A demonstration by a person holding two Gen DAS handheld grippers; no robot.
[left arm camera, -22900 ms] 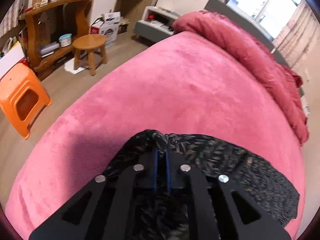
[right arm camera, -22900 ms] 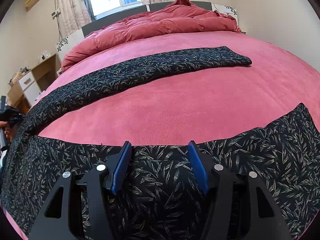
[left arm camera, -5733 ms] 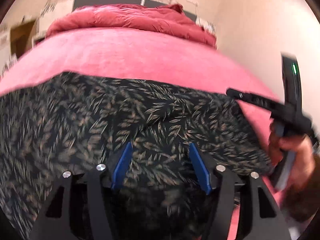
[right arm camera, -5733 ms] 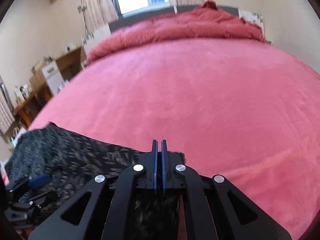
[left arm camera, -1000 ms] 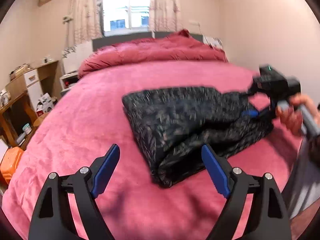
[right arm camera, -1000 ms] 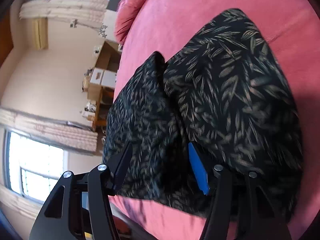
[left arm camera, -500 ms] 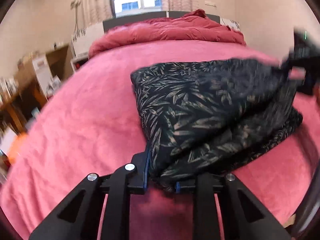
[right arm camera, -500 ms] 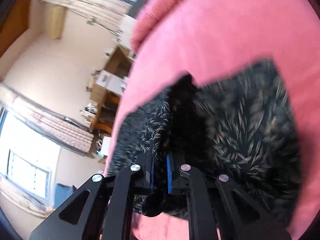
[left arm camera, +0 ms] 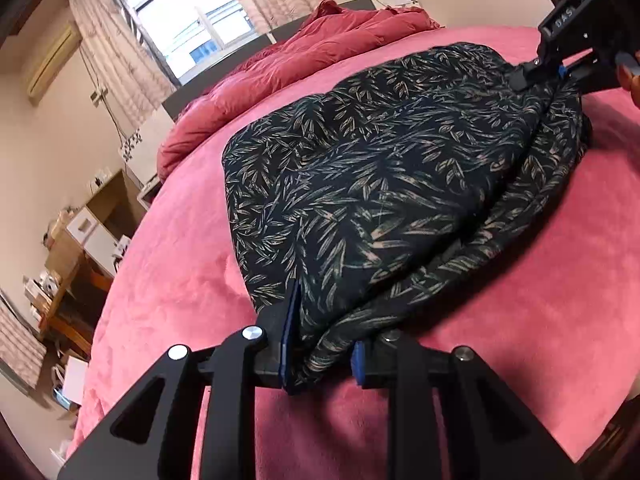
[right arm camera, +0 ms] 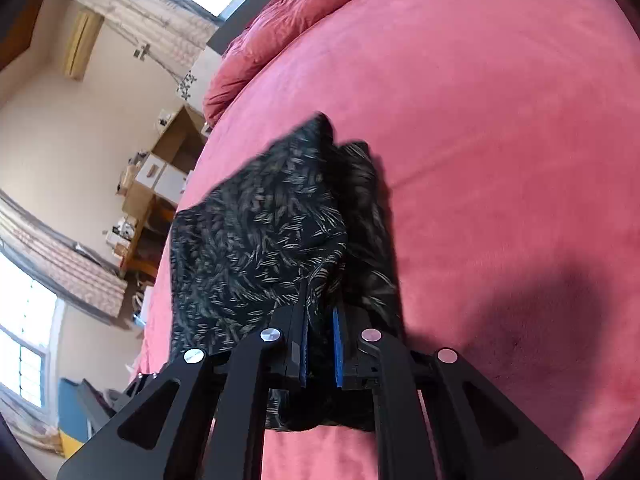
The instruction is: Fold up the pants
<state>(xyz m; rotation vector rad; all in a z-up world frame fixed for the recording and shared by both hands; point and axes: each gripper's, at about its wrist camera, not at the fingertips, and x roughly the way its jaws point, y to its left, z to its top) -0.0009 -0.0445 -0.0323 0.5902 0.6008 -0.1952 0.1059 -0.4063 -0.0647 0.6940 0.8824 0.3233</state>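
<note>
The black leaf-print pants (left arm camera: pixel 380 168) lie folded in a thick bundle on the pink bed (left arm camera: pixel 180 272). My left gripper (left arm camera: pixel 320 344) is shut on the near corner of the folded pants, with several layers bunched between its blue pads. My right gripper (right arm camera: pixel 320 320) is shut on the opposite edge of the pants (right arm camera: pixel 260 248); it also shows in the left wrist view (left arm camera: pixel 540 70), clamped on the far right corner. The held edge is raised a little off the bed.
A crumpled red duvet (left arm camera: pixel 320 44) lies along the head of the bed under the window (left arm camera: pixel 192 20). Wooden shelves and boxes (left arm camera: pixel 76 240) stand left of the bed. The pink bed surface (right arm camera: pixel 500 120) stretches beyond the pants.
Both grippers were open a second ago and have shut on opposite edges of the folded pants. The held edge has lifted slightly and both views have tilted.
</note>
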